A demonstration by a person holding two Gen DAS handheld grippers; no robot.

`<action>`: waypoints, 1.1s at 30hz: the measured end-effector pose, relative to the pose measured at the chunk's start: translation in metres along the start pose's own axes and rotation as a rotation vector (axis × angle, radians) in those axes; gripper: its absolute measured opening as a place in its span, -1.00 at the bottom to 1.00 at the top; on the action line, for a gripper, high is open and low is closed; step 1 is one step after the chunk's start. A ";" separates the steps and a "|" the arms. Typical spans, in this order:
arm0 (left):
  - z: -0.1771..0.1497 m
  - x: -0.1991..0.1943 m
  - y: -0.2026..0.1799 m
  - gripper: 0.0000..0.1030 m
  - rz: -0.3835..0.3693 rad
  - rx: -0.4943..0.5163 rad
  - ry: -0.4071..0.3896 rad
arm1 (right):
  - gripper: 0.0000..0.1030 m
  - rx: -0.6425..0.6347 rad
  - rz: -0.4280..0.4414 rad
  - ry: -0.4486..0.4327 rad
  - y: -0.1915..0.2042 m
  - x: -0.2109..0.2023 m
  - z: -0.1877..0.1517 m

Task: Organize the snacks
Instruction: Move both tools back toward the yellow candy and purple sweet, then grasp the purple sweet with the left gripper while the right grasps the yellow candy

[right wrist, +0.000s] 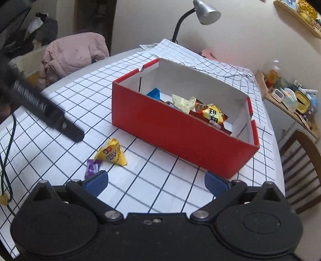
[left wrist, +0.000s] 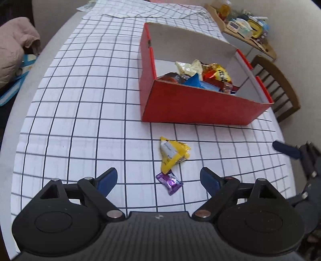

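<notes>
A red cardboard box with white inside walls stands on the checked tablecloth and holds several wrapped snacks. It also shows in the right wrist view. A yellow snack packet and a small purple candy lie on the cloth in front of the box; both show in the right wrist view, the packet and the candy. My left gripper is open, with the purple candy between its fingers. My right gripper is open and empty, near the box's front corner.
A wooden chair stands at the table's right edge. A pink jacket lies over a chair at the far left. A desk lamp stands behind the table. A cluttered shelf is to the right.
</notes>
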State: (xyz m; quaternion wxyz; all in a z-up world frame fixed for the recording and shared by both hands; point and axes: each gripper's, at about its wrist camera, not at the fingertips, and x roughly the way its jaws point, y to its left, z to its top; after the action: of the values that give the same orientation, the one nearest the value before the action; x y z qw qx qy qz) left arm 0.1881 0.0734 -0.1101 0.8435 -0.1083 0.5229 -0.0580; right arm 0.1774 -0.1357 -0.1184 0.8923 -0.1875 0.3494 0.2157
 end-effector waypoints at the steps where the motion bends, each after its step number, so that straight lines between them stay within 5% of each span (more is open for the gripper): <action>1: -0.002 0.003 -0.001 0.74 0.006 -0.011 0.003 | 0.98 0.016 0.022 -0.005 -0.005 0.002 0.001; 5: -0.012 0.019 -0.007 0.74 0.047 -0.046 0.030 | 0.98 0.120 0.151 0.017 -0.023 0.016 0.005; 12: -0.032 0.047 -0.014 0.72 0.094 -0.149 0.028 | 0.73 0.061 0.243 0.053 -0.036 0.042 0.010; 24: -0.030 0.067 -0.039 0.07 0.229 -0.190 -0.002 | 0.69 -0.008 0.332 0.041 -0.051 0.058 0.014; 29: -0.030 0.068 -0.046 -0.44 0.293 -0.174 -0.004 | 0.69 -0.053 0.342 0.045 -0.047 0.059 0.012; 33: -0.031 0.065 -0.041 -0.51 0.290 -0.183 -0.012 | 0.57 -0.098 0.333 0.037 -0.041 0.061 0.011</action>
State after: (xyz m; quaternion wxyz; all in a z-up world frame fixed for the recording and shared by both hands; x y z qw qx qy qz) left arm 0.1898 0.0157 -0.1701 0.8328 -0.1084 0.5310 0.1128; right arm 0.2449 -0.1497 -0.1463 0.8274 -0.1742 0.3811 0.3739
